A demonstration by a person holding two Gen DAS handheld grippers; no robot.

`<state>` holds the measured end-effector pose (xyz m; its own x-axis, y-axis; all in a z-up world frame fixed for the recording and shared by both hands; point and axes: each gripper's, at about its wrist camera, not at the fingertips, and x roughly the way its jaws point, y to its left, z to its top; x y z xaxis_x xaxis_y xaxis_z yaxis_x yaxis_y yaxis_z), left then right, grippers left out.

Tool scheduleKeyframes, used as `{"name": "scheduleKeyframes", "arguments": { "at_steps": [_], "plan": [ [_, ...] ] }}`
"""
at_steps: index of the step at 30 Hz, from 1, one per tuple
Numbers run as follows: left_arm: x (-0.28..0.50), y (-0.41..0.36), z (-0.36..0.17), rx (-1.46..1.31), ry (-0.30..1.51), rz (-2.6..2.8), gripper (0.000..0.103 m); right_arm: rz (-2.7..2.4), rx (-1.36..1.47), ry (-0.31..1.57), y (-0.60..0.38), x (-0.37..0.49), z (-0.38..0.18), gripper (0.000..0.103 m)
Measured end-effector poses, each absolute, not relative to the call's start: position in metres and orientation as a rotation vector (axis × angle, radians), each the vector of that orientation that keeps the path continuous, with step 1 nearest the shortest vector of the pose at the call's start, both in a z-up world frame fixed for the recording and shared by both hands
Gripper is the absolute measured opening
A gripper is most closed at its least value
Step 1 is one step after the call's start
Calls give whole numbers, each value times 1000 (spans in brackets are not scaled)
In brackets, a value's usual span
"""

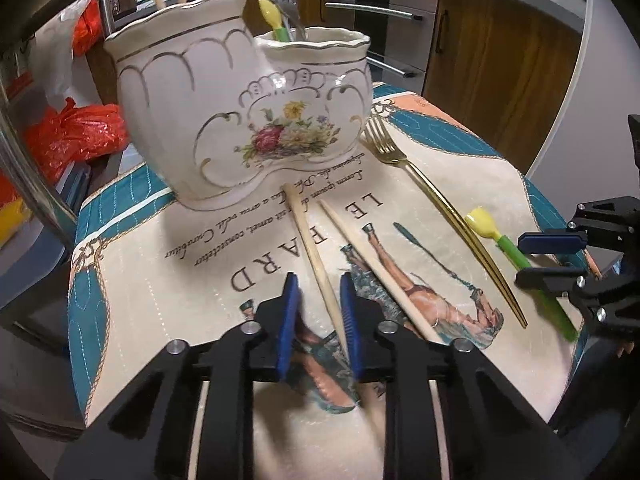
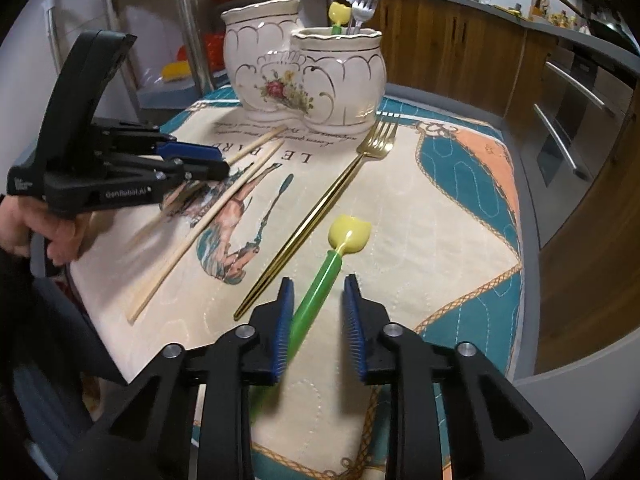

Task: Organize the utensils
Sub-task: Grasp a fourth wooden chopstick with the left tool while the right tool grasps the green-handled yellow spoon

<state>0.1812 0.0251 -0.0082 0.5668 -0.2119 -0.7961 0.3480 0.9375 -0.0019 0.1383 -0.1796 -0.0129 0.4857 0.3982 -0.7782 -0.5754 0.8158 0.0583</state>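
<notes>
A white floral ceramic double holder (image 1: 224,116) (image 2: 304,76) stands at the far side of the mat; it holds wooden chopsticks, a silver fork and a yellow-green tulip spoon. Two wooden chopsticks (image 1: 312,248) (image 2: 208,216) lie on the mat. My left gripper (image 1: 318,312) (image 2: 218,162) is open, its jaws either side of one chopstick. A gold fork (image 1: 448,208) (image 2: 320,208) lies beside a tulip spoon (image 1: 516,256) (image 2: 324,276). My right gripper (image 2: 316,312) (image 1: 556,260) is open around the spoon's green handle.
The printed placemat (image 1: 160,280) (image 2: 440,240) covers a small round table (image 2: 528,240). Red plastic bags (image 1: 76,136) sit on a shelf to the left. Wooden kitchen cabinets (image 2: 460,40) and oven handles stand behind and to the right.
</notes>
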Motion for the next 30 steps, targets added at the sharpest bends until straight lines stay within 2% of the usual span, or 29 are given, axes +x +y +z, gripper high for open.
{"name": "scheduleKeyframes", "arguments": {
  "at_steps": [2,13,20,23,30],
  "plan": [
    [181,30,-8,157,921,-334,16,601,-253,907,-180,143,-11,21],
    [188,30,-5,204,1007,-348,16,615,-419,1134,-174,186,-5,21],
    [200,27,-2,246,1097,-353,16,603,-503,1251,-156,200,-5,22],
    [205,26,-1,259,1136,-361,16,603,-538,1281,-152,203,-6,27],
    [216,21,1,299,1212,-358,16,599,-544,1345,-146,212,-8,26]
  ]
}}
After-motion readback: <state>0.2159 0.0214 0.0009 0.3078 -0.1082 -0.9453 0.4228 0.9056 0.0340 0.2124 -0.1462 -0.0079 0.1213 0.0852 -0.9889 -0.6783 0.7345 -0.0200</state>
